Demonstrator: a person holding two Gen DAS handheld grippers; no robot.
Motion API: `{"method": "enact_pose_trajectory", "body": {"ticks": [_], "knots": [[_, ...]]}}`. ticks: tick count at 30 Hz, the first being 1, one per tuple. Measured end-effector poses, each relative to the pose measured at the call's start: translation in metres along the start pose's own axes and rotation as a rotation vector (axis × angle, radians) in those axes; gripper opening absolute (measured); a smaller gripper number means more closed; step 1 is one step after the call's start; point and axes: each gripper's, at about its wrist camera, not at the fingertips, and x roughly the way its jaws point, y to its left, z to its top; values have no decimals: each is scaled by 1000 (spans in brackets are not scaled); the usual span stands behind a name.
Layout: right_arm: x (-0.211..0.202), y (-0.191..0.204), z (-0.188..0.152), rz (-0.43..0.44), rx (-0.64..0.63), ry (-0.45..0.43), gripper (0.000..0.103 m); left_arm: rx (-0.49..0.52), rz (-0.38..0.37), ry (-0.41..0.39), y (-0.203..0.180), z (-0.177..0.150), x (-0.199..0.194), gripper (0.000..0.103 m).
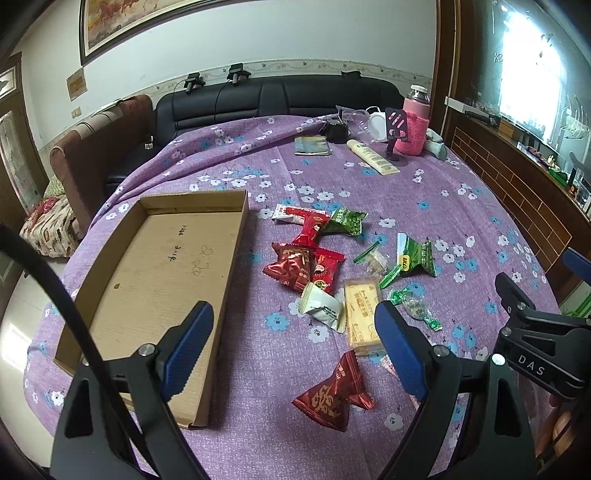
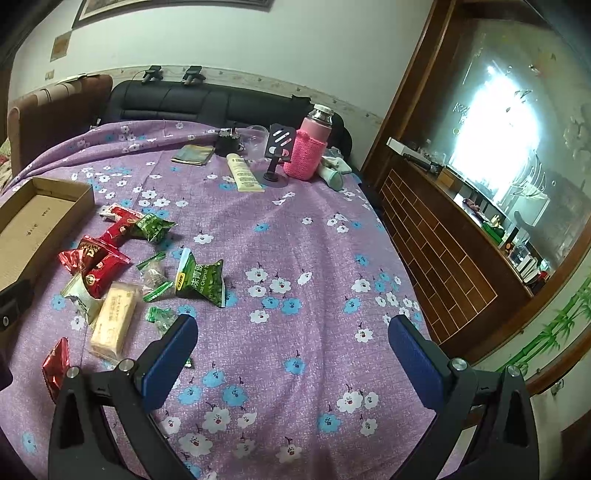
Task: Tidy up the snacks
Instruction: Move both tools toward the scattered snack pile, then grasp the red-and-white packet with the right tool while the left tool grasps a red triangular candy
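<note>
Both tongs, left tongs [image 1: 293,354] and right tongs [image 2: 291,358], are hanging wide apart over the counter [image 2: 295,240], snacks [image 1: 321,266] lying beside the cardboard box [image 1: 155,273].

Five red snack packets [image 1: 287,270], two green packets [image 1: 413,256], one cracker pack [image 1: 362,314], one cardboard box [image 1: 159,273].

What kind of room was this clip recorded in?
Most likely a home living room: a black leather sofa stands behind the table, a framed painting hangs on the wall, and the table wears a purple flowered cloth with snack packets and an open cardboard box.
</note>
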Motion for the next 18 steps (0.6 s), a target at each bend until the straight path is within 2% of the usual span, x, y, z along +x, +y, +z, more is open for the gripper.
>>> {"method": "enact_pose_trajectory", "body": {"ticks": [18], "knots": [[-4, 1, -1, 7, 8, -6, 103, 0, -9, 1, 5, -3, -1, 89]]}}
